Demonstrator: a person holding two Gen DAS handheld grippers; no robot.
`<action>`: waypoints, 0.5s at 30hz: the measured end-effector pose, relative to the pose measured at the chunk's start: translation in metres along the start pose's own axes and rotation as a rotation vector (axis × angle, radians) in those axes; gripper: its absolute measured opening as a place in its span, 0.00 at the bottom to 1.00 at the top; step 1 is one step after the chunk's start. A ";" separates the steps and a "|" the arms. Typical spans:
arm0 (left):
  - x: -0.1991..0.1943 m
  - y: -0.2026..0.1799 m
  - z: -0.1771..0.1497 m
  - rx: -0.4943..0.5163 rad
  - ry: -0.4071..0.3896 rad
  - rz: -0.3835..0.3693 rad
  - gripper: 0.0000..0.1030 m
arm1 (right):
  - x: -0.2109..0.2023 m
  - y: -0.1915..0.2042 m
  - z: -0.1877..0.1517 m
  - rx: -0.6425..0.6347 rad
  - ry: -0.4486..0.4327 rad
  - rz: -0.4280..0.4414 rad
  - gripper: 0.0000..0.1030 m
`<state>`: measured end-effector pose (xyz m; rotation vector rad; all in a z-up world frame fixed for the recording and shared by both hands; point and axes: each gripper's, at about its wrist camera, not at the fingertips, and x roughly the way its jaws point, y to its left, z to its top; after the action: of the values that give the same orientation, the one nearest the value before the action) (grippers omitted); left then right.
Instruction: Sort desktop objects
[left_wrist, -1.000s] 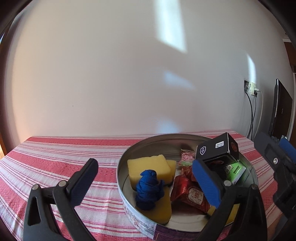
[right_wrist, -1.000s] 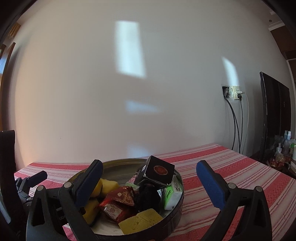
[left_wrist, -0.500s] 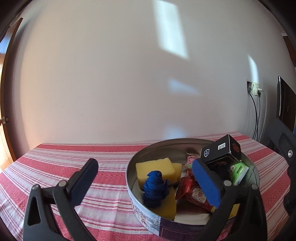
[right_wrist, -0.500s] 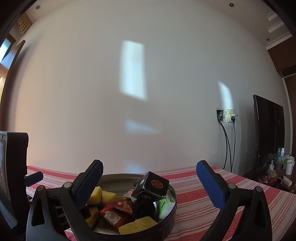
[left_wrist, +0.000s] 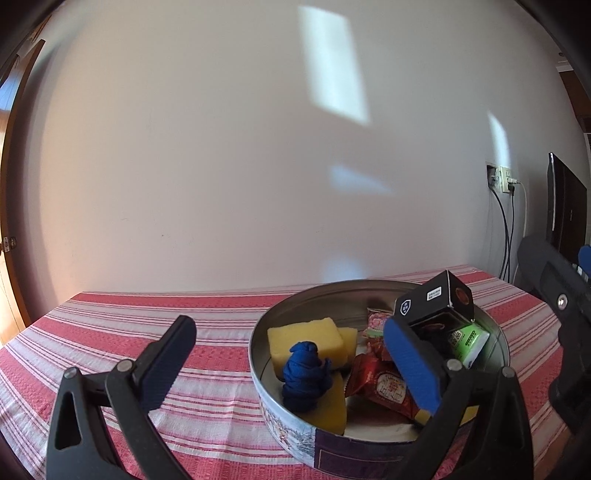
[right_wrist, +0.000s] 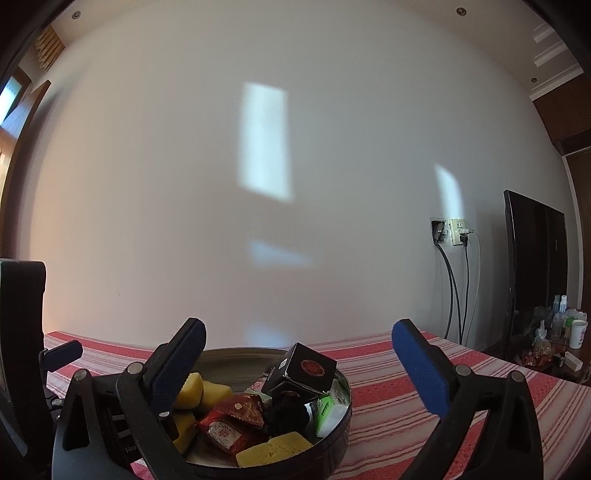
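A round metal tin (left_wrist: 284, 432) stands on the red striped tablecloth (left_wrist: 110, 325). It holds yellow sponges (left_wrist: 306, 341), a blue cloth bundle (left_wrist: 306, 374), red snack packets (left_wrist: 384, 386), a black box (left_wrist: 434, 304) and a green-and-white carton (left_wrist: 467, 341). My left gripper (left_wrist: 291, 365) is open and empty, raised just in front of the tin. My right gripper (right_wrist: 299, 369) is open and empty, raised over the tin (right_wrist: 341, 413), with the black box (right_wrist: 303, 371) between its fingers in view.
A white wall runs behind the table. A wall socket with cables (right_wrist: 452, 236) and a dark screen (right_wrist: 535, 273) are at the right. Bottles and a cup (right_wrist: 565, 325) stand on a low surface beyond the table's right edge.
Both grippers have pulled back and tilted upward, so the tin sits lower and smaller in view. Both stay open and empty. The objects in the tin have not moved.
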<state>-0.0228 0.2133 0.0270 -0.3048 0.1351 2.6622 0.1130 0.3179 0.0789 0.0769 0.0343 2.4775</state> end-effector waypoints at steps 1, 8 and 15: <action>0.000 -0.001 0.000 0.002 -0.001 -0.003 1.00 | 0.000 0.000 0.000 0.000 0.001 -0.001 1.00; -0.001 0.007 0.001 -0.039 0.006 0.015 1.00 | -0.001 0.000 0.001 -0.001 0.001 -0.002 1.00; 0.001 0.013 -0.002 -0.062 0.018 0.006 0.99 | 0.001 -0.001 0.001 0.003 0.011 -0.006 1.00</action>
<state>-0.0291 0.2023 0.0257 -0.3490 0.0587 2.6734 0.1127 0.3191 0.0800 0.0640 0.0426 2.4716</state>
